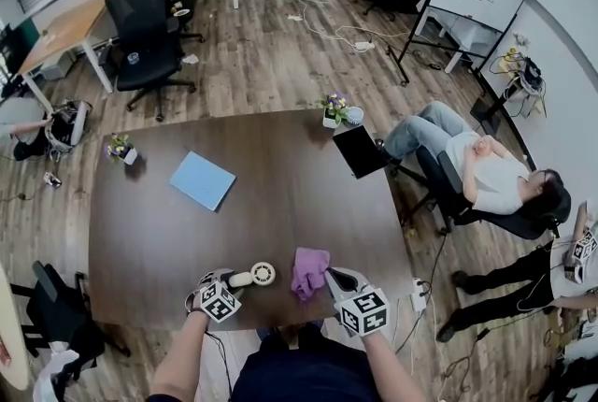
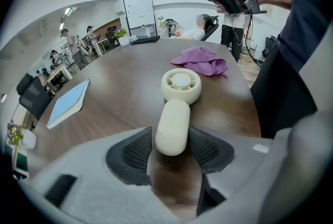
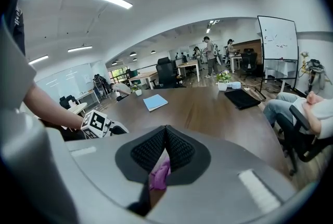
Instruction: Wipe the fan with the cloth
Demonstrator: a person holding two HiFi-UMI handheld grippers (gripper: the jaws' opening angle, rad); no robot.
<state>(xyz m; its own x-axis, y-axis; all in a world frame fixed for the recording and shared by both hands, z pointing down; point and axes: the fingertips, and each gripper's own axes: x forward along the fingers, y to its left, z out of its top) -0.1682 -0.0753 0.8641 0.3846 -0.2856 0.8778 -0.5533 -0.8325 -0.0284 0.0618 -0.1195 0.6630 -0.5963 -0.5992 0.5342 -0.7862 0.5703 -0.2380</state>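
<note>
A cream hand-held fan (image 1: pixel 263 274) lies flat on the dark wooden table (image 1: pixel 280 204) near its front edge, round head away from me, handle toward me. My left gripper (image 1: pixel 234 281) points steeply down at it. In the left gripper view the fan (image 2: pixel 180 86) has its handle's end between the pads of the left gripper (image 2: pixel 173 147), which touch both sides. A crumpled purple cloth (image 1: pixel 309 269) rests on the table just right of the fan. The right gripper (image 1: pixel 329 275) hovers above the cloth's right edge, shut and empty. The cloth (image 3: pixel 160 175) shows beneath the right gripper (image 3: pixel 165 134).
A blue notebook (image 1: pixel 202 180) lies mid-table on the left and a black laptop (image 1: pixel 358 150) at the far right corner. Small potted plants (image 1: pixel 120 148) (image 1: pixel 333 108) stand at the far edge. A person (image 1: pixel 486 176) reclines in a chair to the right.
</note>
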